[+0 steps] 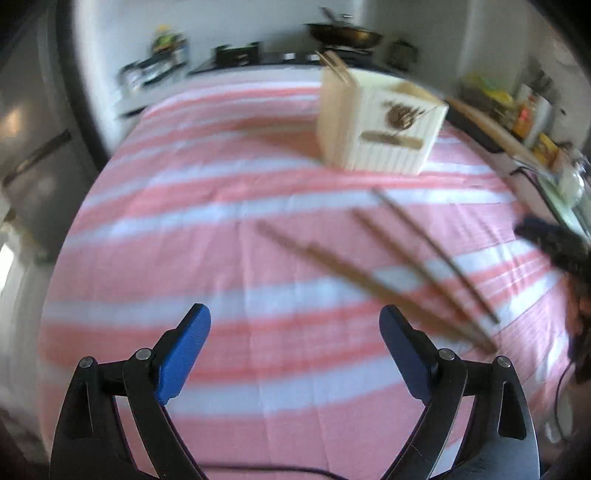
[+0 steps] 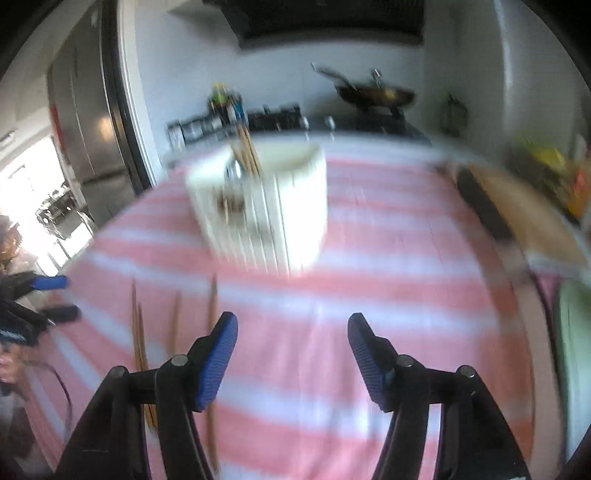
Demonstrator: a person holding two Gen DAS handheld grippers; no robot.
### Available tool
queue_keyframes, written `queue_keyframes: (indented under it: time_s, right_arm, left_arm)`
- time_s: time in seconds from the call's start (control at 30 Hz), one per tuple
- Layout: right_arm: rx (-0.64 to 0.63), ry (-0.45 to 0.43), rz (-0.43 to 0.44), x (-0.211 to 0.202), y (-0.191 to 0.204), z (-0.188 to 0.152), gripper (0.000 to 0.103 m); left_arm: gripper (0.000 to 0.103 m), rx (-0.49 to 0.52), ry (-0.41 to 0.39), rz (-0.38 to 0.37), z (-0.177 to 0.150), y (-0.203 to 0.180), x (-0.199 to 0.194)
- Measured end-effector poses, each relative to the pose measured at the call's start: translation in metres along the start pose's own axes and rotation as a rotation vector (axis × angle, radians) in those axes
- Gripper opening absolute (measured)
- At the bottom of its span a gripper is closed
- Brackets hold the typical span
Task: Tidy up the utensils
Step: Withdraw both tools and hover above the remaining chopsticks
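Three brown chopsticks point(image 1: 406, 258) lie loose on the pink-and-white striped cloth point(image 1: 221, 221), just ahead and to the right of my left gripper point(image 1: 293, 317). That gripper is open, with only cloth between its blue pads point(image 1: 184, 350). A cream ribbed utensil holder point(image 1: 380, 125) stands farther back, with chopsticks upright point(image 1: 334, 64) in it. In the right wrist view my right gripper point(image 2: 291, 325) is open and holds nothing. The loose chopsticks point(image 2: 175, 325) lie to its left and the holder point(image 2: 288, 210) stands straight ahead. The left gripper point(image 2: 57, 298) shows at the left edge.
A wok point(image 1: 347, 35) sits on the stove behind the table. A wooden board point(image 2: 517, 206) and jars point(image 1: 528, 114) line the right side. A steel fridge point(image 2: 92, 122) stands at the left. A black cable point(image 1: 258, 470) runs along the near edge.
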State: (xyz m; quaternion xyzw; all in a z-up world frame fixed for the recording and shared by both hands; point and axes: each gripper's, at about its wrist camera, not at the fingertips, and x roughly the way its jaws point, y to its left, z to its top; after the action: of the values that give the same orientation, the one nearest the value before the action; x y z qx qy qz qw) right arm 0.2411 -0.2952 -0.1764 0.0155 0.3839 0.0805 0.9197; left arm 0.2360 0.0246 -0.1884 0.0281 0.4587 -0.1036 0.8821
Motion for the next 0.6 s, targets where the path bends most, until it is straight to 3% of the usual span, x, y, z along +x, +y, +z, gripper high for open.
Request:
queue_keyframes:
  time_s: [0.1, 0.2, 0.43, 0.6]
  right_arm:
    - [0.021, 0.067, -0.024, 0.010, -0.003, -0.038, 0.063]
    - [0.015, 0.103, -0.056, 0.016, -0.003, -0.053, 0.063]
    - [0.046, 0.069, -0.047, 0.006, -0.003, -0.063, 0.063]
    - [0.043, 0.042, -0.038, 0.002, 0.003, -0.061, 0.063]
  left_arm:
    - [0.093, -0.085, -0.013, 0.037, -0.019, 0.010, 0.005]
    - [0.093, -0.123, -0.031, 0.092, -0.027, 0.015, 0.014]
    - [0.093, -0.138, -0.030, 0.142, -0.033, 0.022, 0.026]
    - [0.093, -0.157, -0.044, 0.130, -0.036, 0.019, 0.026]
